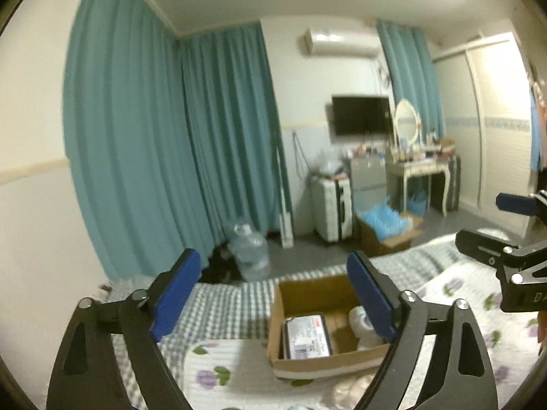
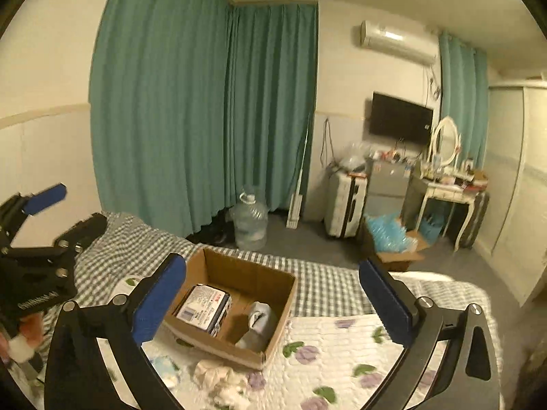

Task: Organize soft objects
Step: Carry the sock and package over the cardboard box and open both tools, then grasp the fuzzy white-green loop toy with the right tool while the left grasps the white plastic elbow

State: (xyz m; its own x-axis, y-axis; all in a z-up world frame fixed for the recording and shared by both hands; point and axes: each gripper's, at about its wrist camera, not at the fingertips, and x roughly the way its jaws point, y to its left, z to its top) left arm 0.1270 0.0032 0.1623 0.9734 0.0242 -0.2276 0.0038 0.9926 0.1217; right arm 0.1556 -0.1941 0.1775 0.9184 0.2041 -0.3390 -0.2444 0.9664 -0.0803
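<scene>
An open cardboard box (image 1: pixel 283 311) (image 2: pixel 277 311) sits on the bed. Inside lie a dark tissue pack (image 1: pixel 307 336) (image 2: pixel 205 307) and a pale soft bundle (image 1: pixel 360 323) (image 2: pixel 259 321). A crumpled pale cloth (image 2: pixel 222 379) (image 1: pixel 352 389) lies on the floral quilt in front of the box. My left gripper (image 1: pixel 273 294) is open and empty, held above the bed before the box; it also shows in the right wrist view (image 2: pixel 65 208). My right gripper (image 2: pixel 273 299) is open and empty above the box; it also shows at the right edge of the left wrist view (image 1: pixel 492 218).
The bed has a checked sheet (image 2: pixel 328 283) and a floral quilt (image 2: pixel 342 352). Beyond it stand a water jug (image 2: pixel 249 222), a suitcase (image 2: pixel 345 205), a floor box of blue items (image 2: pixel 393 239), a dressing table (image 2: pixel 448 191) and teal curtains (image 2: pixel 205 102).
</scene>
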